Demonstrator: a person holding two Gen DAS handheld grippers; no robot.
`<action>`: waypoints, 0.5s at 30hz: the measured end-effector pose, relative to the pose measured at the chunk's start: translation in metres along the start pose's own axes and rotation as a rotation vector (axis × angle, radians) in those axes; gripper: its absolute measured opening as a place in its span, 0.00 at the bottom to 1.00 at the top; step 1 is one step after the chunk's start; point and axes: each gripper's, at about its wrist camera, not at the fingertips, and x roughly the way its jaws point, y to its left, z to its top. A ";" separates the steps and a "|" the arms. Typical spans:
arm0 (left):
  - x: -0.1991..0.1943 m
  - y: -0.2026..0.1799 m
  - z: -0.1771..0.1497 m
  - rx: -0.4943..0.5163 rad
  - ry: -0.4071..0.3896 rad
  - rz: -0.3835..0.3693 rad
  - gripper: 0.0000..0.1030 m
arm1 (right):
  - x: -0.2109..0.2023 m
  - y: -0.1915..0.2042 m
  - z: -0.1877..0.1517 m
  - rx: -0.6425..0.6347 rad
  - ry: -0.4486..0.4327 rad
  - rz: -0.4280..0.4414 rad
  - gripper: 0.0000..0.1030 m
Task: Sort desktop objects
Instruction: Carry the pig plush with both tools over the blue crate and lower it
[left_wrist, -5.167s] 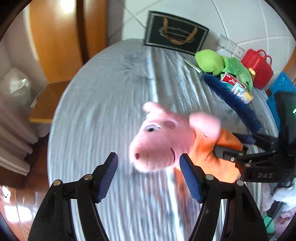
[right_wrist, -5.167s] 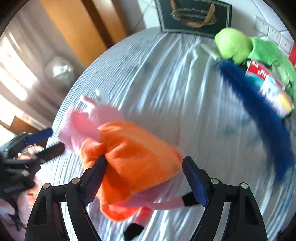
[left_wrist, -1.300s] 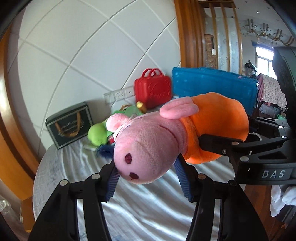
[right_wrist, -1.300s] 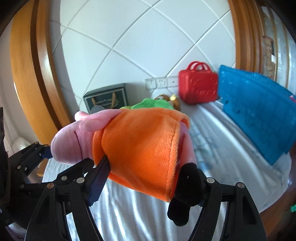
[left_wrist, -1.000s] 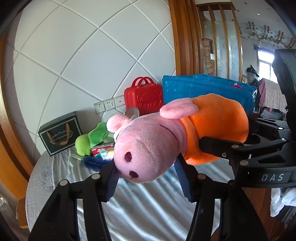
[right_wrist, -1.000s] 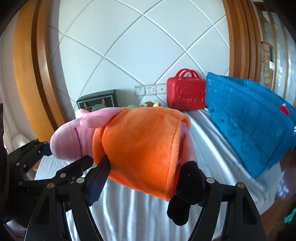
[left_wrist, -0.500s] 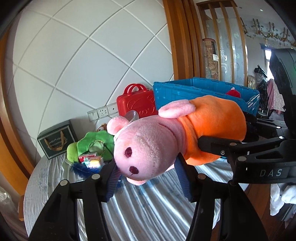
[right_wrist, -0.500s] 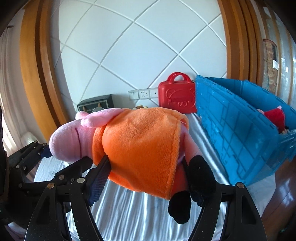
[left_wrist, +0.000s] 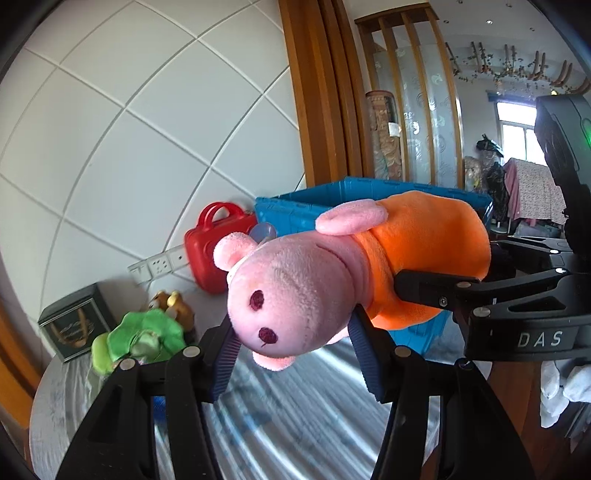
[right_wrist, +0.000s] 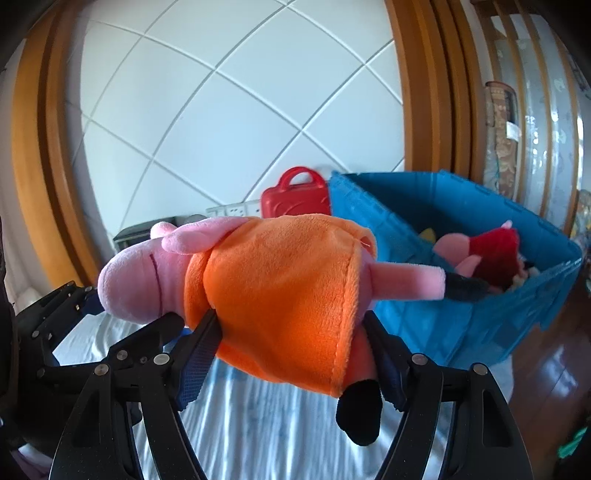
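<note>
A pink plush pig in an orange dress (left_wrist: 332, 280) hangs in the air above the table, held by both grippers. My left gripper (left_wrist: 295, 354) is shut on the pig's head. My right gripper (right_wrist: 291, 354) is shut on the orange body (right_wrist: 280, 288); it also shows at the right of the left wrist view (left_wrist: 480, 295). The pig's legs point toward a blue crate (right_wrist: 480, 325), which holds another pink plush in red (right_wrist: 487, 254).
A red toy case (left_wrist: 210, 254) stands by the wall next to the crate. A green plush (left_wrist: 144, 339), a small brown toy (left_wrist: 173, 302) and a dark box (left_wrist: 70, 325) sit at the back left of the cloth-covered table (right_wrist: 258, 435). Wooden floor lies right of the table.
Both grippers have swung right with the pig held between them. The blue crate has come closer and its inside now shows. The pig's leg has swung out toward the crate.
</note>
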 end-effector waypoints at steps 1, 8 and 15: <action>0.006 0.001 0.006 0.000 -0.010 -0.003 0.54 | 0.002 -0.003 0.005 -0.002 -0.005 -0.006 0.73; 0.038 0.009 0.038 -0.005 -0.067 -0.033 0.54 | 0.021 -0.023 0.039 -0.007 -0.048 -0.039 0.73; 0.070 -0.007 0.077 0.031 -0.108 -0.067 0.54 | 0.028 -0.055 0.067 0.027 -0.090 -0.082 0.71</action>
